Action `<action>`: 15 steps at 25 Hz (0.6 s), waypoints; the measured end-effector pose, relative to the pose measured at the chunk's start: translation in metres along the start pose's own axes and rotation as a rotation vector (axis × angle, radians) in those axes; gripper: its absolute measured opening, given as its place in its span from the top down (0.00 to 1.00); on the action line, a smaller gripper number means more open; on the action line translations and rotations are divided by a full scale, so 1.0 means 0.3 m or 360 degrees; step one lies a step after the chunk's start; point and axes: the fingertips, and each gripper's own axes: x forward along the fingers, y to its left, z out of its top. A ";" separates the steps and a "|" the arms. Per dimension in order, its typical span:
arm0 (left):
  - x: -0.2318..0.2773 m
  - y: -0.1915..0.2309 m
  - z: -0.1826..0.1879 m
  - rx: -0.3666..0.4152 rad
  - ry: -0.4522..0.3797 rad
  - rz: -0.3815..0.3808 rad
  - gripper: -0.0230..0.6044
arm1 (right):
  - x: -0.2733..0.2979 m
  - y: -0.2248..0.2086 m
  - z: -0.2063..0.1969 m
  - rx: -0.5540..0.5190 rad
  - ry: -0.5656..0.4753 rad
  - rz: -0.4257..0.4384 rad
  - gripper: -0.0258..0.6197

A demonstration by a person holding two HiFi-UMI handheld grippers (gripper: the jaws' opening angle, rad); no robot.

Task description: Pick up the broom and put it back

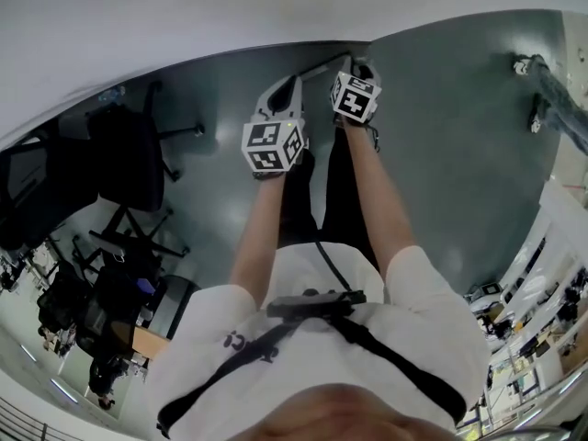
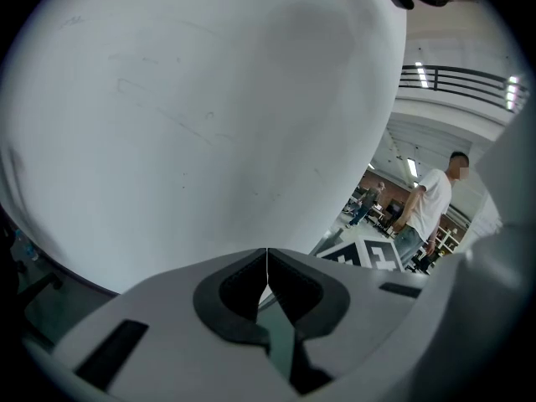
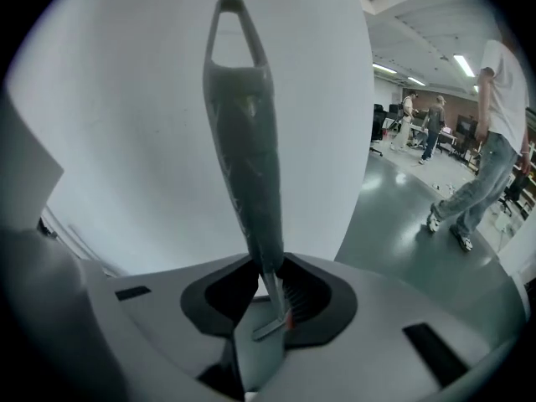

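The broom's grey handle [image 3: 247, 157], with a hanging loop at its top, stands upright against the white wall. My right gripper [image 3: 270, 268] is shut on its lower end. In the head view the right gripper [image 1: 360, 65] is close to the wall, and a thin silver shaft [image 1: 323, 66] runs from it towards the left gripper [image 1: 283, 88]. The left gripper [image 2: 266, 268] has its jaw tips touching. I cannot tell whether the shaft is caught behind them. The broom's head is hidden.
The white wall [image 1: 184, 16] meets a grey floor [image 1: 441, 154] just ahead. Black office chairs [image 1: 129, 154] stand at the left and a metal rail [image 1: 547, 81] at the right. A person in a white shirt [image 2: 431, 199] and a walking person [image 3: 490, 157] are farther off.
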 end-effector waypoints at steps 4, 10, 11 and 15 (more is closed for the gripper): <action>0.037 0.031 -0.007 0.0000 0.0022 -0.0008 0.95 | 0.100 0.032 0.066 -0.0002 -0.0007 0.0039 0.81; 0.090 -0.020 0.023 0.0014 0.0026 -0.0045 0.94 | 0.166 0.033 0.170 -0.0021 -0.0012 0.0101 0.81; 0.096 -0.022 0.025 0.0007 0.0028 -0.0049 0.95 | 0.173 0.035 0.181 -0.0025 -0.0010 0.0105 0.81; 0.112 -0.019 0.015 -0.0026 0.0045 -0.0057 0.94 | 0.200 0.039 0.206 -0.0027 -0.0003 0.0121 0.81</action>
